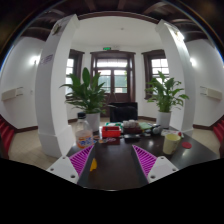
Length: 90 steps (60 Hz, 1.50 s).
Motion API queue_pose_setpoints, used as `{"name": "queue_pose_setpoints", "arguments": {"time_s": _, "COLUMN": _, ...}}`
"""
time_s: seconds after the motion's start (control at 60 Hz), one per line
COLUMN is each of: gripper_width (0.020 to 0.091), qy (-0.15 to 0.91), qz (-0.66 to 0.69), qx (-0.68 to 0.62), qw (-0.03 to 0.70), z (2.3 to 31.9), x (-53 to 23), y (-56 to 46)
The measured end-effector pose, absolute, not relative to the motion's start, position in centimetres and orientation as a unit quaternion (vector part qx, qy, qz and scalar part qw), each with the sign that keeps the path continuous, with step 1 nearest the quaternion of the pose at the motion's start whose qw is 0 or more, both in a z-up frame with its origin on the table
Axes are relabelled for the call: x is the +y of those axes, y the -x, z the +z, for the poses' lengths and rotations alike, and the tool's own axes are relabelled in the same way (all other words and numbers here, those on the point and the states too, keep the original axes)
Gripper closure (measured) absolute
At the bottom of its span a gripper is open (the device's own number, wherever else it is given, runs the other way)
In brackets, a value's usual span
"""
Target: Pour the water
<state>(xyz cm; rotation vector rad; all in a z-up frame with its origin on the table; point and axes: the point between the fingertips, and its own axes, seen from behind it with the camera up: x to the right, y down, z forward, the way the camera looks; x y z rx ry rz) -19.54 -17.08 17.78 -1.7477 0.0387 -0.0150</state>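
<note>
Spread claw (113,160) hovers over dark table (115,168).

Magenta pads, striped with fine lines, line the gripper's white fingers (150,162) above a dark table (115,165). Green-leaved plants (88,92) stand in white pots between white columns (55,85), with a dark brown door (112,75) behind.

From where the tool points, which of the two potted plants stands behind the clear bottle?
The plant on the left; the bottle stands in front of its pot. The other plant rises behind the light cup.
</note>
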Motion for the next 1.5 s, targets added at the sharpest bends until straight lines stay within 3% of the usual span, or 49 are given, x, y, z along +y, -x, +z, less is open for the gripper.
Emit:
{"name": "queue_pose_setpoints", "arguments": {"time_s": 0.25, "gripper_width": 0.0369, "qy": 0.764, "qz": 0.067, "qx": -0.007, "qw": 0.642, "z": 17.7, "x": -15.3, "y": 24.5}}
{"name": "queue_pose_setpoints", "arguments": {"time_s": 0.767, "gripper_width": 0.0377, "qy": 0.762, "qz": 0.055, "qx": -0.032, "qw": 0.645, "z": 18.2, "x": -4.7, "y": 28.7}}
{"name": "queue_pose_setpoints", "arguments": {"time_s": 0.85, "gripper_width": 0.0433, "qy": 0.76, "qz": 0.054, "qx": -0.027, "qw": 0.648, "z": 16.9, "x": -4.5, "y": 29.9}}
{"name": "queue_pose_setpoints", "arguments": {"time_s": 0.9, "gripper_width": 0.0582, "qy": 0.759, "qz": 0.047, "qx": -0.018, "qw": 0.649, "z": 15.9, "x": -4.3, "y": 30.3}}
{"name": "queue_pose_setpoints", "arguments": {"time_s": 0.983, "gripper_width": 0.0615, "qy": 0.746, "qz": 0.051, "qx": -0.024, "qw": 0.664, "z": 13.7, "x": -3.2, "y": 31.0}}
{"name": "queue_pose_setpoints", "arguments": {"time_s": 1.083, "gripper_width": 0.0673, "qy": 0.74, "qz": 0.057, "qx": -0.015, "qw": 0.67, "z": 13.9, "x": -2.8, "y": 30.8}}
{"name": "queue_pose_setpoints", "arguments": {"time_s": 1.1, "gripper_width": 0.0712, "qy": 0.739, "qz": 0.058, "qx": -0.017, "qw": 0.671, "z": 13.9, "x": -2.8, "y": 30.7}}
{"name": "queue_pose_setpoints", "arguments": {"time_s": 1.5, "gripper_width": 0.0727, "qy": 0.744, "qz": 0.12, "qx": -0.005, "qw": 0.657, "z": 14.3, "x": -2.8, "y": 29.0}}
